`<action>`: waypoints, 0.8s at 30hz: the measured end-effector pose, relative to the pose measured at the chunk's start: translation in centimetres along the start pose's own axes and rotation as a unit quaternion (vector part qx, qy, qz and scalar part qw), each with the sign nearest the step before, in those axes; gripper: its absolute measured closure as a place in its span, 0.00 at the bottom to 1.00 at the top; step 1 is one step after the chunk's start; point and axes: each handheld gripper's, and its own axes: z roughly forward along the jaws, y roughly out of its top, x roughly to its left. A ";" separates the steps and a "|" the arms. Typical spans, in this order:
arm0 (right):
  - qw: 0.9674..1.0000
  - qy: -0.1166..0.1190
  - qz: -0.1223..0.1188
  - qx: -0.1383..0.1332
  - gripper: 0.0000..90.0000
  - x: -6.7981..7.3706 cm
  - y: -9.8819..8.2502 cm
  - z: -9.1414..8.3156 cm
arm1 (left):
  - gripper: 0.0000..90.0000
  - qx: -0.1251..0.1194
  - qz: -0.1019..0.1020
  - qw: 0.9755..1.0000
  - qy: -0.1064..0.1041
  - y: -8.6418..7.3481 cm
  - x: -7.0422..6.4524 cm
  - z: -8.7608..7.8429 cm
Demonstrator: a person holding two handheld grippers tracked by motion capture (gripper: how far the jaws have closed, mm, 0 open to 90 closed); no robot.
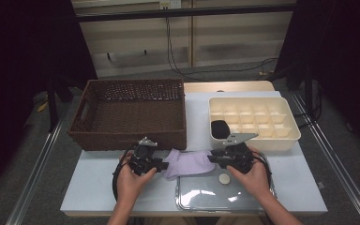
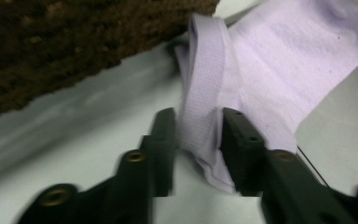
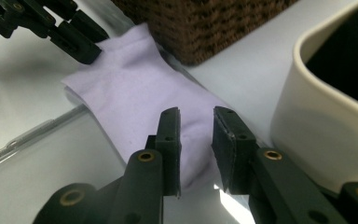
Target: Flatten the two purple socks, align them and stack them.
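Observation:
A pale lilac sock (image 1: 190,163) lies on the white table between my two grippers, partly over a clear plastic tray (image 1: 201,199). My left gripper (image 1: 164,165) is at its left end. In the left gripper view the raised cuff of the sock (image 2: 200,93) stands between that gripper's (image 2: 198,121) jaws, which are slightly apart and do not squeeze it. My right gripper (image 1: 212,158) is at the right end. In the right gripper view its (image 3: 196,116) jaws stand apart just over the flat sock (image 3: 135,93), with the left gripper (image 3: 81,44) at the far end.
A brown wicker basket (image 1: 131,140) stands behind the sock at the left. A cream divided box (image 1: 281,140) at the right has a black item (image 1: 219,128) in its front-left cell. A small white disc (image 1: 224,178) lies on the clear tray.

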 end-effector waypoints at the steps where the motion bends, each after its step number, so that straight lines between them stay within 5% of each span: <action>1: 1.000 0.004 -0.005 -0.001 0.85 0.2 0.1 0.1 | 0.70 0.000 0.000 1.000 0.000 0.0 0.0 0.0; 7: 0.999 0.022 -0.029 0.011 0.88 1.2 0.2 1.8 | 0.67 -0.028 -0.010 0.999 0.011 0.0 0.5 -1.2; 16: 0.997 0.026 -0.052 0.041 0.97 2.0 -0.5 3.8 | 0.83 -0.012 -0.014 1.000 -0.015 0.2 0.3 -0.7; 20: 0.998 0.023 -0.050 0.041 0.97 2.0 -0.5 3.7 | 0.83 -0.020 0.017 1.000 -0.010 0.6 -0.6 -0.9; 24: 0.998 0.021 -0.054 0.040 0.97 2.1 -0.6 3.7 | 0.78 -0.018 0.025 0.999 -0.010 0.5 -0.8 0.1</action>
